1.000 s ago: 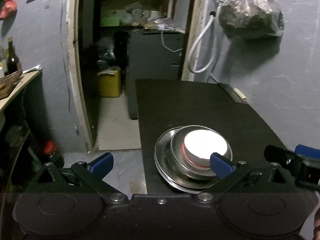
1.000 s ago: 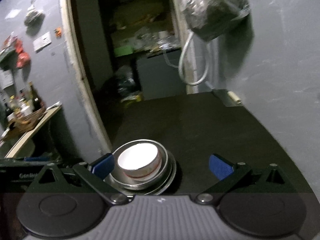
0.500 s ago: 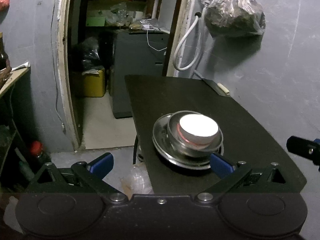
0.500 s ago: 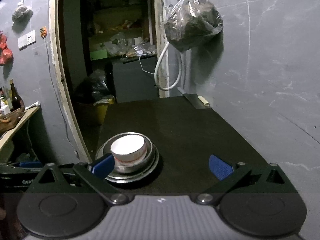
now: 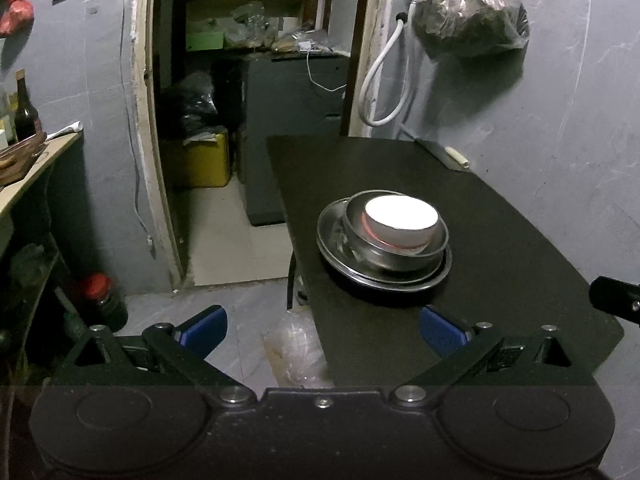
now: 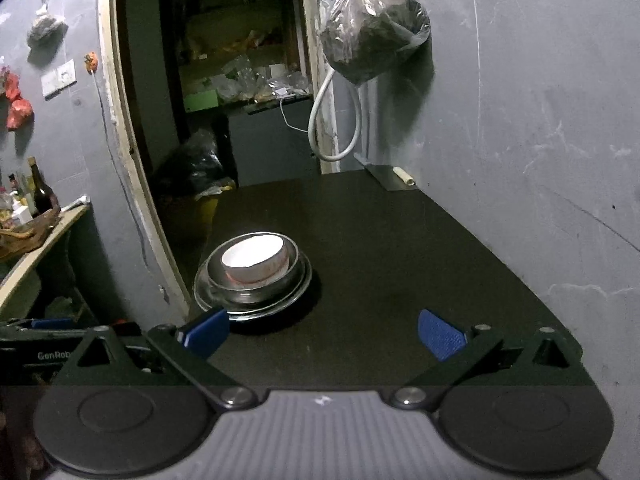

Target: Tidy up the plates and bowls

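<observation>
While both sets of jaws hung wide apart and empty, the white bowl (image 5: 401,222) sat nested in a steel bowl (image 5: 434,254) on a steel plate (image 5: 332,240). That stack rested on the bench (image 5: 500,240), ahead of the left gripper (image 5: 323,326) and just past the right gripper (image 6: 323,330)'s left jaw.

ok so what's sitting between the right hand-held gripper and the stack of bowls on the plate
Nothing: in the right wrist view only bare black table lies between the open right hand-held gripper and the stack of bowls.

A black table (image 5: 500,240) carries a steel plate (image 5: 332,240) and a far-corner cleaver (image 5: 440,152).
</observation>
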Demonstrator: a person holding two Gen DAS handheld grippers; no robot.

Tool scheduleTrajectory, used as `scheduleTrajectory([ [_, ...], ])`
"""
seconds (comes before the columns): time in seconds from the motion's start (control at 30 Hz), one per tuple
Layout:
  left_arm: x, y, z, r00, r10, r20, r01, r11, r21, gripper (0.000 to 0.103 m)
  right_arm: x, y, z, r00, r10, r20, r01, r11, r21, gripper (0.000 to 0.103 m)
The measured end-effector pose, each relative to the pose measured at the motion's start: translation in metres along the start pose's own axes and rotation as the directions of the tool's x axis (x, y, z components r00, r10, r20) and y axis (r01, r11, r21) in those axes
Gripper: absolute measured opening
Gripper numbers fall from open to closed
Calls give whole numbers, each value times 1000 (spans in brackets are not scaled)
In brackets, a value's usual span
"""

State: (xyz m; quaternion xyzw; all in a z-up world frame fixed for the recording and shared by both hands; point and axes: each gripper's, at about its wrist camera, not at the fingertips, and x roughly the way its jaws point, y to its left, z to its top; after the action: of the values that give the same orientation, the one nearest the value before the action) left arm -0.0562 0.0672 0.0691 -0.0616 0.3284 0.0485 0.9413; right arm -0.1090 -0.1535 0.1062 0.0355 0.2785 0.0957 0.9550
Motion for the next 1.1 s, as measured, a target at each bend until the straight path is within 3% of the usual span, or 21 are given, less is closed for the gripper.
scheduleTrajectory([
  [0.63,-4,-14,-1,998,70,2,-70,998,-2,102,18,-21,0,998,52,-31,-52,999,0,103],
  [1.1,-4,-11,-2,998,62,-13,-62,998,-2,102,23,-22,-7,997,46,-67,-46,999,-1,103],
])
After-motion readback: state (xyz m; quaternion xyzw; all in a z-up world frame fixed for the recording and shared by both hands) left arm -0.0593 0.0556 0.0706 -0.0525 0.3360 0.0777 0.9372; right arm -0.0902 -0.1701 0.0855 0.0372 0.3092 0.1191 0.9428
